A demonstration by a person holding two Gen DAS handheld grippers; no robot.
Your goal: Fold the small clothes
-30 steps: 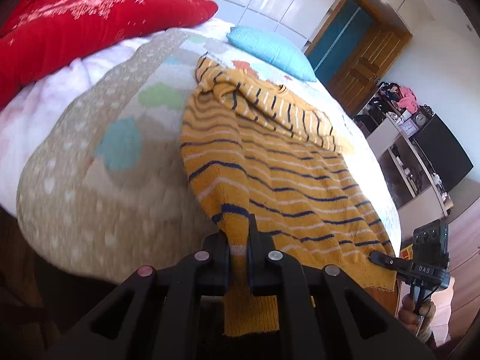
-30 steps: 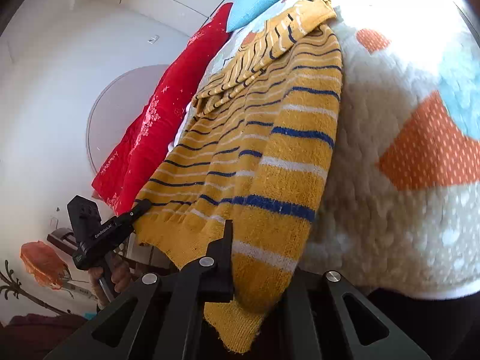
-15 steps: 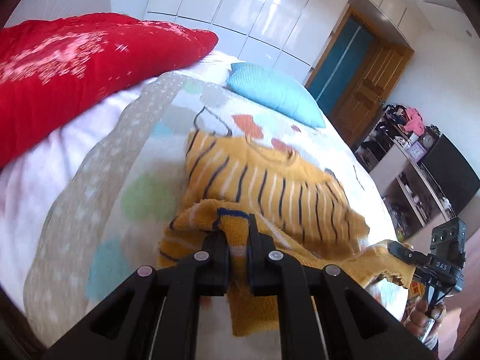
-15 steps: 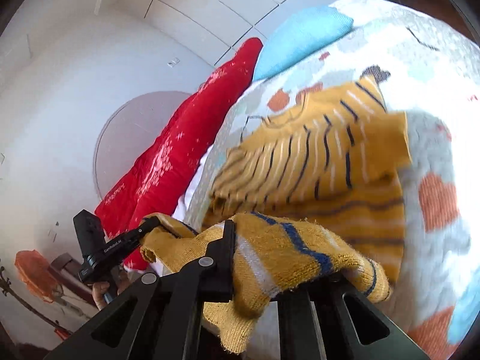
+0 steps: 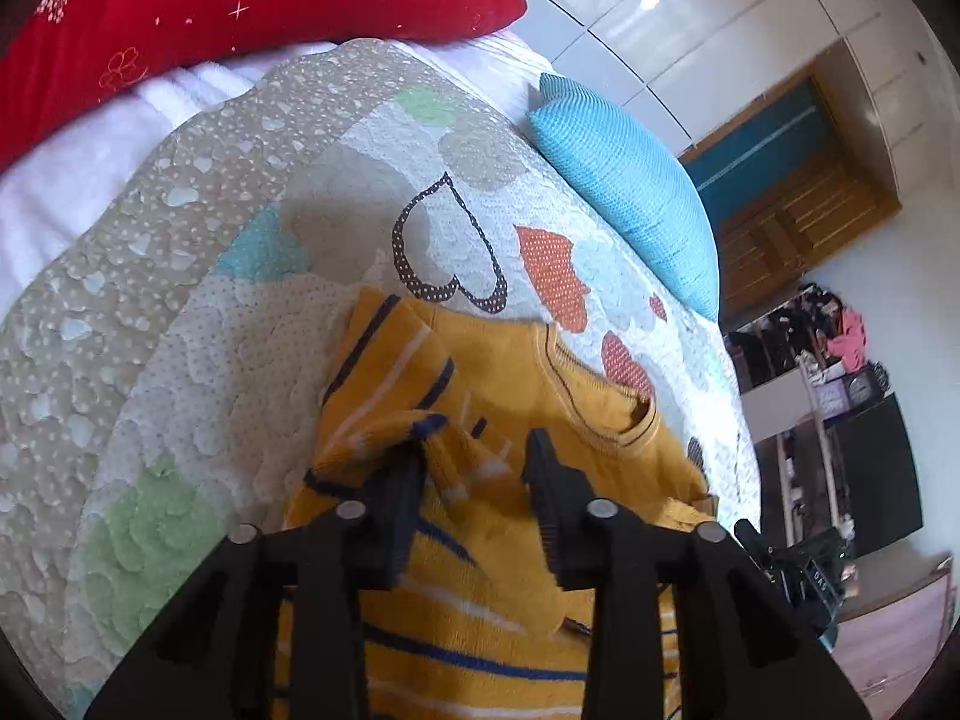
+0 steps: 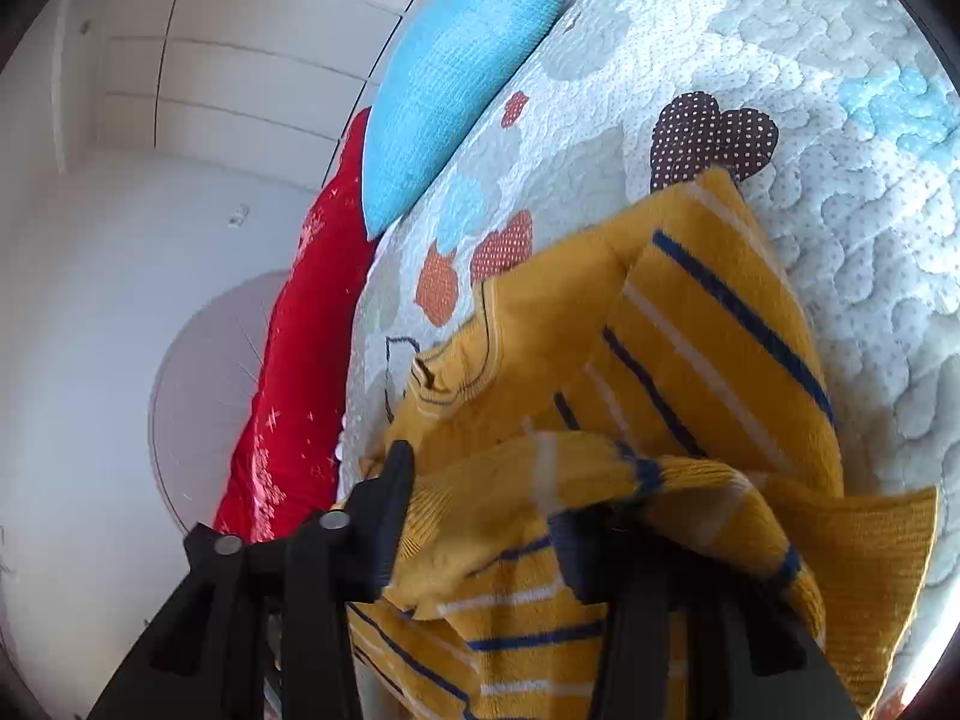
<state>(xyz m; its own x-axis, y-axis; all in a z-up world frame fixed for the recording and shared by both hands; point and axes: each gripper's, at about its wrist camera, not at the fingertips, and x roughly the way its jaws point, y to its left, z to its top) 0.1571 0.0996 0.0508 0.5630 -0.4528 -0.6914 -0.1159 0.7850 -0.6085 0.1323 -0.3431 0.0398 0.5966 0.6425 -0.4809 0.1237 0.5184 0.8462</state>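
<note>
— lying where, is the yellow striped sweater point(image 5: 492, 396) seen?
— on the quilted bedspread point(image 5: 180, 324), its hem doubled up toward the collar.
— the left gripper point(image 5: 474, 480)?
— parted wide, a fold lying loose between the fingers.
— the right gripper point(image 6: 492, 492)?
— parted too, hem draped over it.

One mustard-yellow knitted sweater with navy and white stripes point(image 5: 516, 396) lies on one bed under a quilted cover printed with coloured hearts point(image 5: 198, 360). Two pillows rest at the far end: one long red pillow with white snowflake marks point(image 5: 228, 6) on the left and one turquoise waffle-textured cushion point(image 5: 630, 192) on the right. Two black hand-held grippers show, the left hand-held gripper point(image 5: 474, 468) and the right hand-held gripper point(image 6: 486, 492).
</note>
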